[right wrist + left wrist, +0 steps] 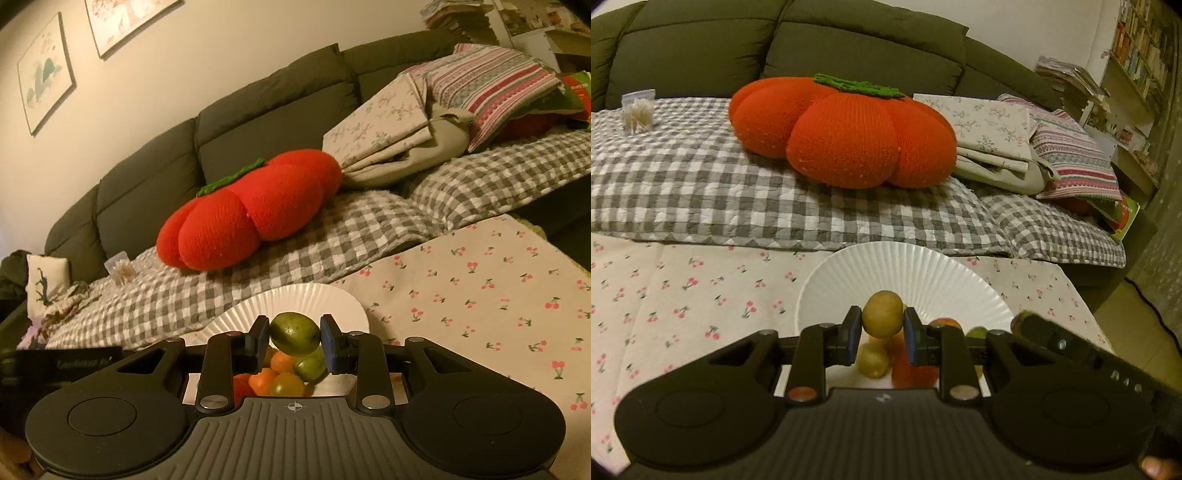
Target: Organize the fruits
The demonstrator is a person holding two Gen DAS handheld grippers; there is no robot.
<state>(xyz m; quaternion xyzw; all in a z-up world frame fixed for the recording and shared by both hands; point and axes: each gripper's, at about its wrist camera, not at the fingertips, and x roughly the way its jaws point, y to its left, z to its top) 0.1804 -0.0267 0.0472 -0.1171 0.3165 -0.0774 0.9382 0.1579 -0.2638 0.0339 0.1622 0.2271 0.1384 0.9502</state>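
Observation:
A white fluted plate (905, 269) lies on the cherry-print cloth; it also shows in the right wrist view (314, 299). My left gripper (882, 320) is shut on a brownish-yellow round fruit (882, 318) and holds it above the plate. Under it lie another yellow-brown fruit (872, 362), a red fruit (911, 373) and an orange one (946, 324). My right gripper (294, 333) is shut on a green fruit (294, 333) above the plate. Below it lie orange fruits (282, 361), a green fruit (309, 366) and a yellow-green one (287, 384). The right gripper's body (1071, 347) shows at the plate's right side.
A cherry-print cloth (701, 295) covers the table. Behind it is a sofa with a grey checked blanket (701, 184), a big red knitted tomato cushion (842, 133) and folded linens (1034, 140). A bookshelf (1137, 55) stands at the far right.

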